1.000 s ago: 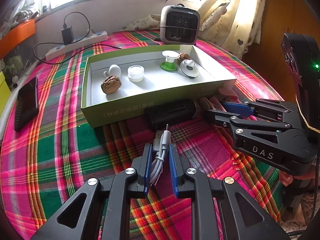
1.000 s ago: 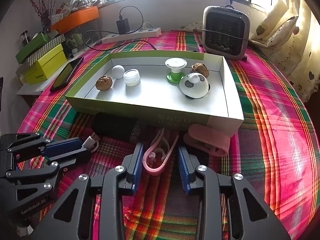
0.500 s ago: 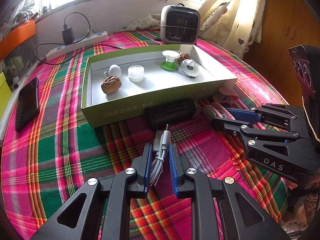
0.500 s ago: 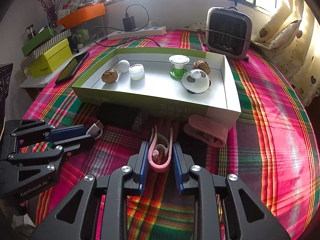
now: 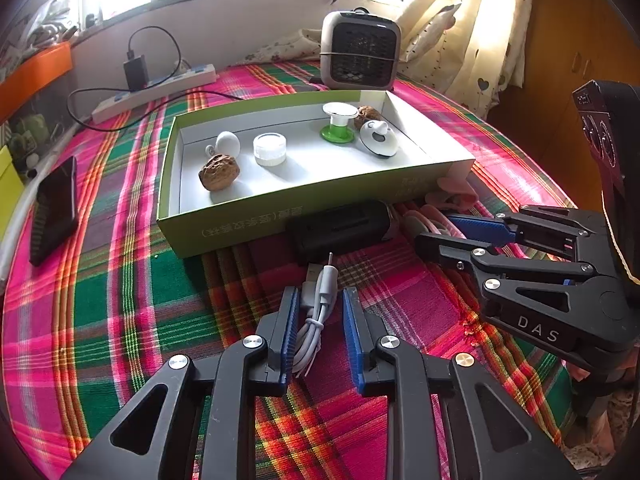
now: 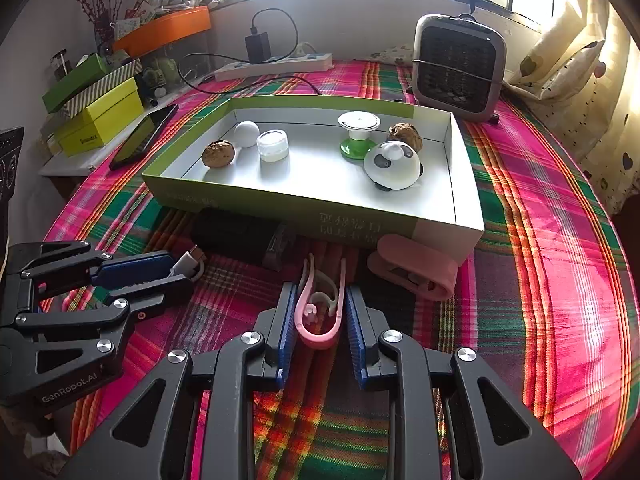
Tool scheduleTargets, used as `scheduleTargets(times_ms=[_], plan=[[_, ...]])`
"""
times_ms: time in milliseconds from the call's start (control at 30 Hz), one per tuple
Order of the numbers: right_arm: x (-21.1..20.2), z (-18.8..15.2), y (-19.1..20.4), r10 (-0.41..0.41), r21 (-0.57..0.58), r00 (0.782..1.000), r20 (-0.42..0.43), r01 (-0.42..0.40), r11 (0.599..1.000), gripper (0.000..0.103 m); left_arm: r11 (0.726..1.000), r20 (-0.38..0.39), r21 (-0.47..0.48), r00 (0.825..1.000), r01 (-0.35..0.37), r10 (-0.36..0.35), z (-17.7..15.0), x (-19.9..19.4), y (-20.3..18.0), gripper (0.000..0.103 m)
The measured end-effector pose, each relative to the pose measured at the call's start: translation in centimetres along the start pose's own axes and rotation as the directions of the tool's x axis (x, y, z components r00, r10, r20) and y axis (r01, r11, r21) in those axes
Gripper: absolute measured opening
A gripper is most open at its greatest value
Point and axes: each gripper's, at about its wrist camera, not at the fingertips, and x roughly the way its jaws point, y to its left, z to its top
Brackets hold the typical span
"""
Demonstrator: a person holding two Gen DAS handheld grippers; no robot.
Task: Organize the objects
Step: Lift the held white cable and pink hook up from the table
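Open plaid cloth [image 5: 120,300] fills the lower left of the left wrist frame and the right side of the right wrist frame. The green tray [image 5: 240,224] walls off the centre, a black case [image 5: 340,224] and pink clip [image 6: 416,272] against its near wall; a heater [image 6: 460,64] stands behind.

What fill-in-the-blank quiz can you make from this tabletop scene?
1. The white cable lies between the fingers of the ____ gripper.
2. The right gripper straddles a ____ clip.
3. The tray holds ____ walnuts.
4. The panda-faced gadget sits ____ the tray.

Missing words: left; pink; two; inside
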Motion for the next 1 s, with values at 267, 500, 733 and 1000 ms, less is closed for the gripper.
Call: scheduleTargets(times_ms=[267,500,733,1000], plan=[[0.02,0.05,0.02,-0.005,-0.003,1.000,0.001,0.005,1.000,0.025,1.000,-0.001,0.003,1.000,-0.014,0.014,0.02,0.02,-0.19,0.020],[-0.03,0.09,0.04,-0.004,-0.003,1.000,0.001,0.004,1.000,0.025,1.000,-0.004,-0.002,1.000,-0.028,0.028,0.06,0.03,-0.13,0.016],[-0.10,0.08,-0.04,-0.003,-0.001,1.000,0.002,0.003,1.000,0.025,1.000,-0.005,-0.006,1.000,-0.030,0.030,0.05,0.06,-0.20,0.016],[-0.41,0.03,0.06,0.014,0.001,1.000,0.011,-0.014,1.000,0.025,1.000,-0.005,-0.003,1.000,-0.031,0.031,0.09,-0.05,-0.30,0.015]])
